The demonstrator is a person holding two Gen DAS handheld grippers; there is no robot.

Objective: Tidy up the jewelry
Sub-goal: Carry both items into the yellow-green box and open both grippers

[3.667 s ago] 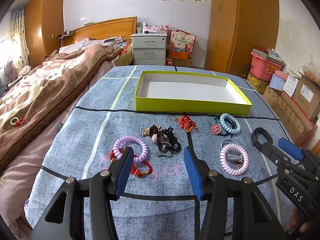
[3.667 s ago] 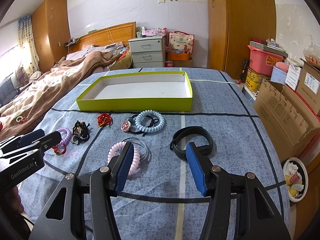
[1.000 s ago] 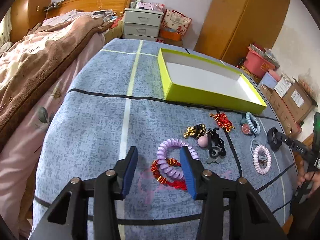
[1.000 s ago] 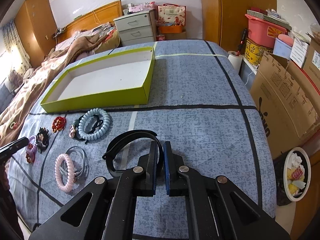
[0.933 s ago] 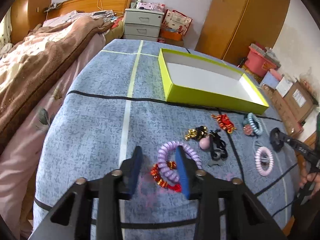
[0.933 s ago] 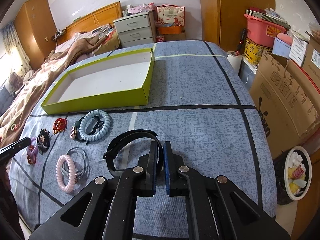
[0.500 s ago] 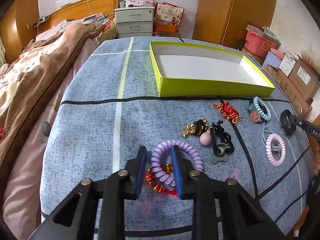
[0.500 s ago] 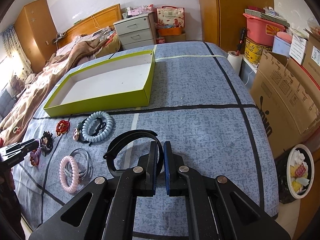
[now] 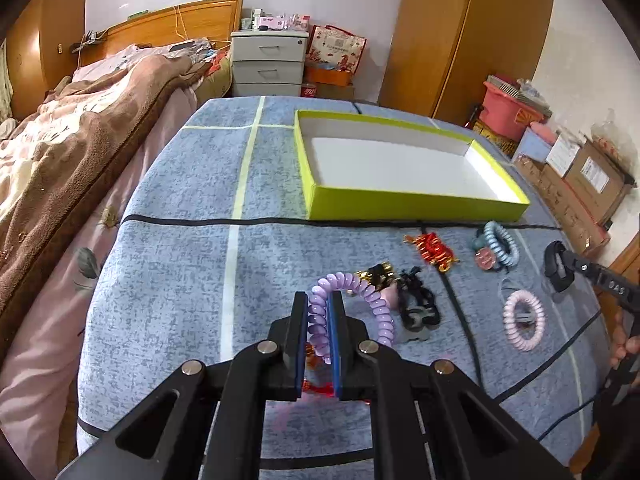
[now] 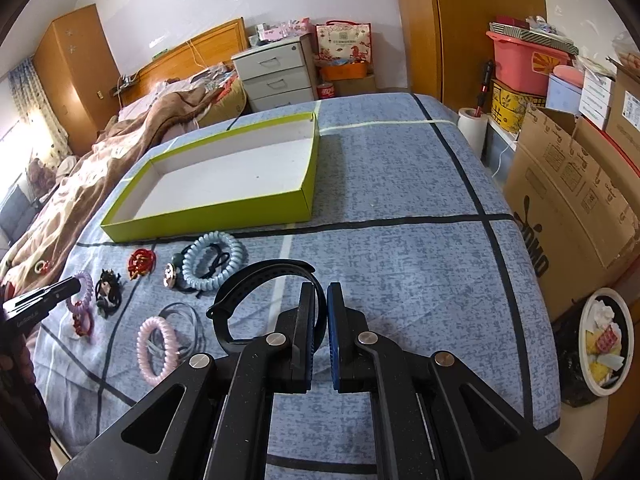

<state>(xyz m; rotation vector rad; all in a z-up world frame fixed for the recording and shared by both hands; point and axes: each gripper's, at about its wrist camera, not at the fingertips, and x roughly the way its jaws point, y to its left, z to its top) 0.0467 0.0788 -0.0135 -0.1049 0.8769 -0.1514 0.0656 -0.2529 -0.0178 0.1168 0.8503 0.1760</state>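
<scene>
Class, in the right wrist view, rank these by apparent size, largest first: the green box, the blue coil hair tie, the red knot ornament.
1. green box
2. blue coil hair tie
3. red knot ornament

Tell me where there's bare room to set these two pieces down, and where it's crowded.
The yellow-green box is bare inside. The blue cloth right of the box is free, as is the stretch left of the purple coil band. Crowded: the strip before the box, from the red knot to the pink coil band.
</scene>
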